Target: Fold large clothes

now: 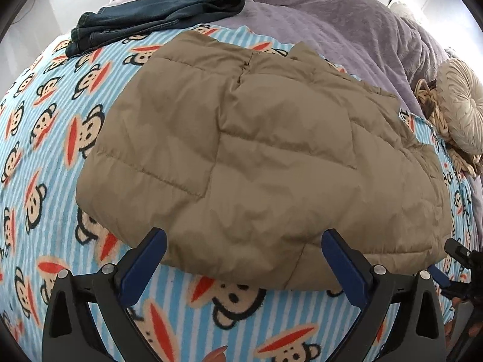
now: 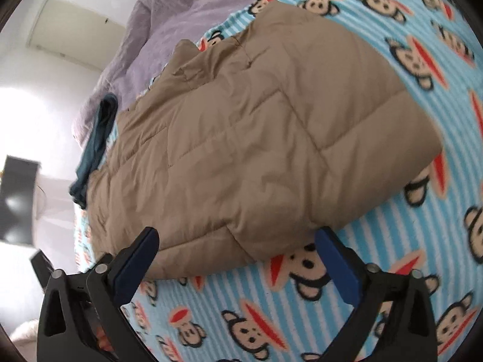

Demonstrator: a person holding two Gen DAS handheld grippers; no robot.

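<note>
Tan quilted jacket [image 1: 256,157] folded on monkey-print blanket [image 1: 45,120]

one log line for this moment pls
left gripper open, at near edge of tan quilted puffer jacket | right gripper open, same edge | jacket folded, flat on monkey-print blanket

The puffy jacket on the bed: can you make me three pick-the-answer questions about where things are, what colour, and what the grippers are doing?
1. Where are the jeans?
A. beyond the jacket
B. on top of it
C. inside it

2. What colour is the jacket?
A. red
B. tan
C. green

3. How are the left gripper and right gripper?
A. both shut
B. one shut
C. both open

Answers: A, the jeans lie past its far edge on the monkey blanket; B, its quilted fabric is tan; C, wide gaps separate each pair of fingers.
</note>
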